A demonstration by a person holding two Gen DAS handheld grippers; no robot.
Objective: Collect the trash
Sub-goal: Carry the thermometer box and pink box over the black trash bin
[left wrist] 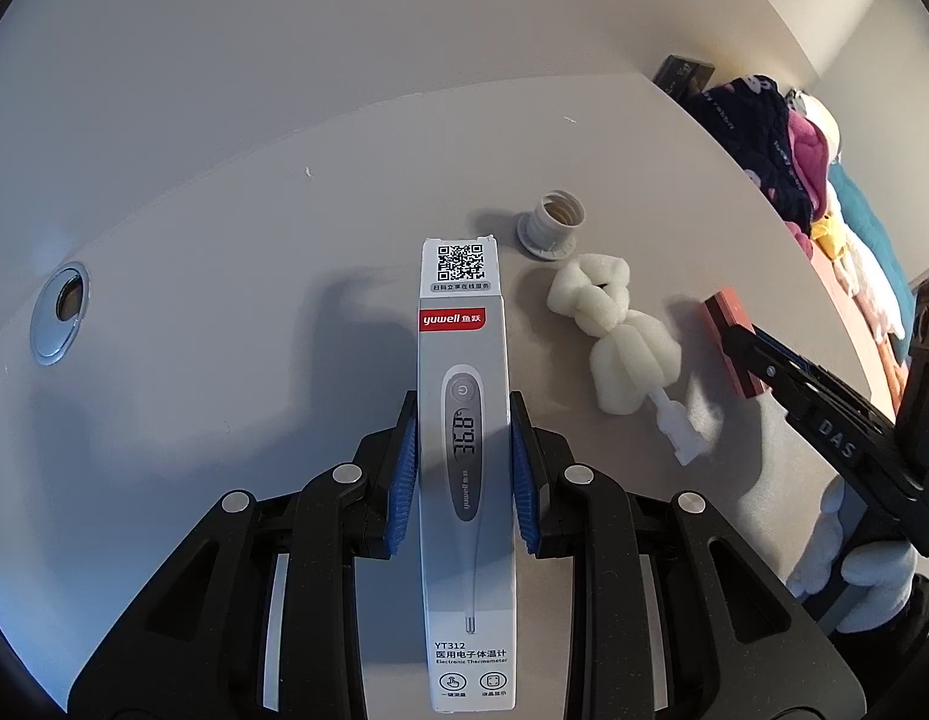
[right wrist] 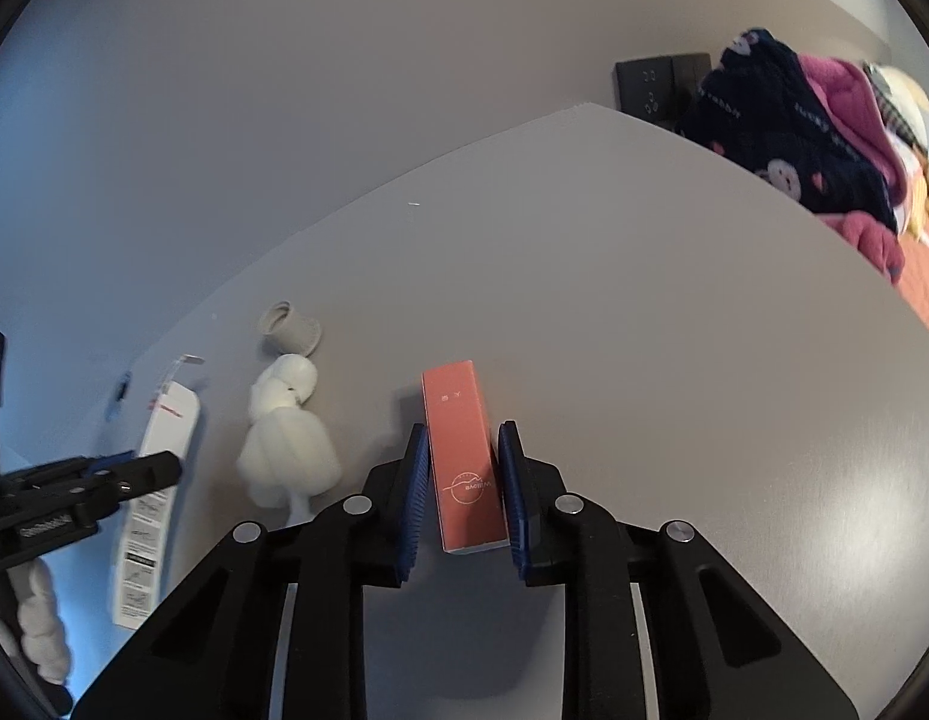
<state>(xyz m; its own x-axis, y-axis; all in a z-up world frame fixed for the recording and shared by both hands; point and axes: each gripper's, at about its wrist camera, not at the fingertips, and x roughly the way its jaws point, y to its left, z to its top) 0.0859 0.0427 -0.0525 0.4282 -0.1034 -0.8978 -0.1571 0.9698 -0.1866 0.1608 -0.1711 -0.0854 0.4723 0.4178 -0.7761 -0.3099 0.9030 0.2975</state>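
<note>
Trash: we see four bits on the grey table, two of them boxes held in our grippers.
White box: long, slim thermometer carton, QR code at the far end, red brand band, thermometer picture. Left gripper is clamped on its long sides.
Orange box: slim, salmon-coloured, faint circular logo, lying on the table. Right gripper has its blue pads pressed against both sides.
Foam piece: white, knotted, on a white plastic stem, lying between the two boxes.
Grey cap: threaded, on its side just beyond the foam.
</note>
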